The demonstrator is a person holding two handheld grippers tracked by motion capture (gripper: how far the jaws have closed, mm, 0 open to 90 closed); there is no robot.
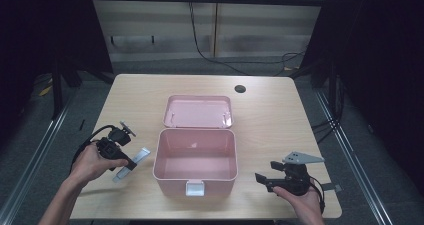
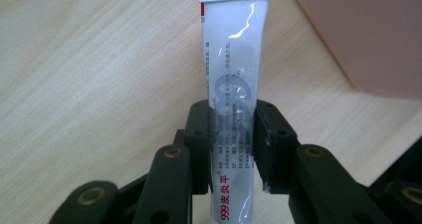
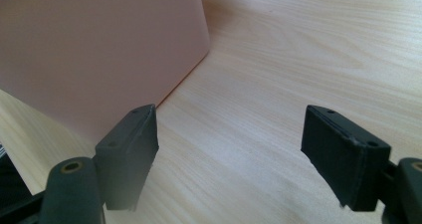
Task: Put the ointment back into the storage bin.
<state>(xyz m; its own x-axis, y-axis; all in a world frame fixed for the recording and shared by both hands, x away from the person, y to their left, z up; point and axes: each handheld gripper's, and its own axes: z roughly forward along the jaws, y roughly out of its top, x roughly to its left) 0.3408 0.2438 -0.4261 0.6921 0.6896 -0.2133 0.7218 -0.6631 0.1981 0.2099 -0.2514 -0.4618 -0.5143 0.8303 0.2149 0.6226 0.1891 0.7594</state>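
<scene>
The left tongs (image 2: 231, 144) are clamped on a white tube (image 2: 234, 84), one pad on each side of its lower half. Tube (image 1: 131, 164) and left tongs (image 1: 131, 163) sit near the bench's (image 1: 280, 115) left edge, just beside the left wall of the open pink box (image 1: 195, 185). The right tongs (image 3: 239, 154) stand apart with nothing between them, near the front right corner, beside the box's right wall (image 3: 99, 45).

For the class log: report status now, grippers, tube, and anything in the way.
Left gripper shut on ointment tube. Right gripper open, nothing between jaws. Pink box open beside tube; path clear.
</scene>
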